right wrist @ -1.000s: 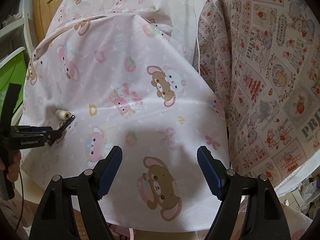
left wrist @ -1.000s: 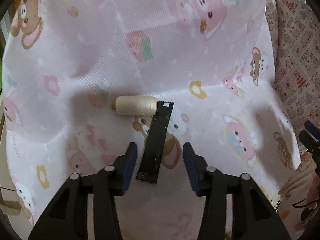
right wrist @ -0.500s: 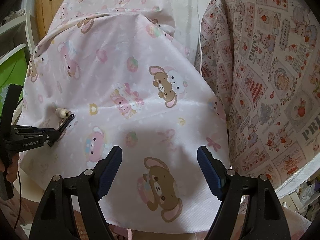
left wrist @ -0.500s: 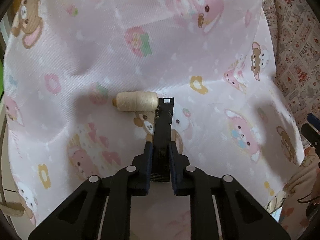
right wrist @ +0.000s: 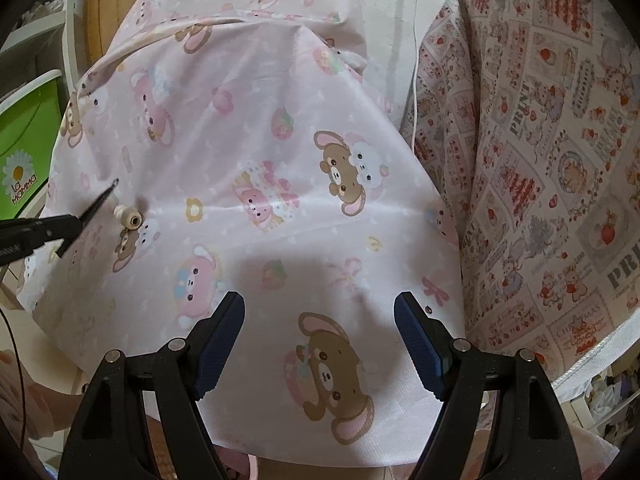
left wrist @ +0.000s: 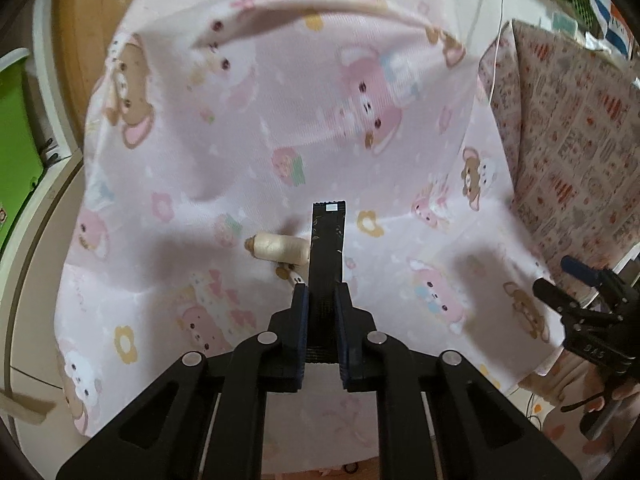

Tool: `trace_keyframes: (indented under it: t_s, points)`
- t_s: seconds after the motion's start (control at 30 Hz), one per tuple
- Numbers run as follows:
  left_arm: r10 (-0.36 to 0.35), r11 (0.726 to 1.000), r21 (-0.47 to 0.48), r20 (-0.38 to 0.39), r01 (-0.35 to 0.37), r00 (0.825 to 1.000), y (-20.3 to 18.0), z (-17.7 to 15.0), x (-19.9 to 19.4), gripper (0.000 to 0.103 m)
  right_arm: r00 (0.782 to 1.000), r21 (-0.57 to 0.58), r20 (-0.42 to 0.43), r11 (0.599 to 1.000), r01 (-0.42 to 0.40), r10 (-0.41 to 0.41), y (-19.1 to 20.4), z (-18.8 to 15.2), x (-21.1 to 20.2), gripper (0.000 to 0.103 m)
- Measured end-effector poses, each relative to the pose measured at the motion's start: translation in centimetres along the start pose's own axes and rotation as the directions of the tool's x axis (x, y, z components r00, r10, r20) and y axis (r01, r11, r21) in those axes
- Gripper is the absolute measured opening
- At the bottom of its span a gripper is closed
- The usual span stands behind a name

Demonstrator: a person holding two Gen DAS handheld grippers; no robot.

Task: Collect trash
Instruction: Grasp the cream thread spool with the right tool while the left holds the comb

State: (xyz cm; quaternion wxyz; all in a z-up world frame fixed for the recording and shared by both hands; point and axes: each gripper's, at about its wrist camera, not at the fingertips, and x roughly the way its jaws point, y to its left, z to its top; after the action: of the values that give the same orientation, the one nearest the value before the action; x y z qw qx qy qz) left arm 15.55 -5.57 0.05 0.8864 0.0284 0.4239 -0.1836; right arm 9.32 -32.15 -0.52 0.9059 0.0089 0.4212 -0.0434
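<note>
The black wrapper is pinched in the just-closed left claw, its length pointing forward past the thread spool; the right claw is held spread, well away from the spool.

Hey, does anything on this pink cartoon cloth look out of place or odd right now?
One thing: a cream thread spool lies tipped on its side on the pink cloth, a stray among the prints. The black wrapper is already pinched in the left gripper. Nothing looks spilled or torn.

Two downward wrist views, shared pink cloth
</note>
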Motion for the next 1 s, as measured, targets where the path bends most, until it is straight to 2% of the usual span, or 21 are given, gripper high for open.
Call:
trace_keyframes:
  t_s: [0.13,0.43,0.57,0.77,0.9,1.0]
  points:
    - [0.035,0.999,-0.003,0.034,-0.035,0.999,0.6,-0.6,-1.4,0.012,1.000,-0.011,0.020,1.000,-0.014,0.014,0.1,-0.1,-0.4,0.079]
    - [0.133,0.986,-0.108,0.048,-0.127,0.990,4.9,-2.7,-2.7,0.012,0.995,0.031,0.021,0.995,-0.099,0.099,1.7,0.5,0.1,0.079]
    - [0.143,0.977,-0.168,0.038,-0.135,0.989,6.7,-3.1,-2.6,0.012,0.984,0.050,0.022,0.983,-0.179,0.178,4.2,2.1,0.9,0.079]
    - [0.219,0.960,-0.187,0.041,-0.208,0.975,8.0,-3.2,-3.3,0.012,0.961,-0.055,0.046,0.961,-0.271,0.274,9.4,4.7,2.1,0.079]
    - [0.281,0.939,-0.213,0.016,-0.271,0.960,9.1,-3.7,-3.1,0.012,0.941,-0.202,-0.014,0.920,-0.335,0.339,13.7,6.3,4.3,0.079]
    - [0.287,0.932,-0.233,0.001,-0.279,0.958,9.8,-3.9,-2.9,0.012,0.933,-0.267,-0.058,0.895,-0.356,0.354,16.0,7.2,5.9,0.079]
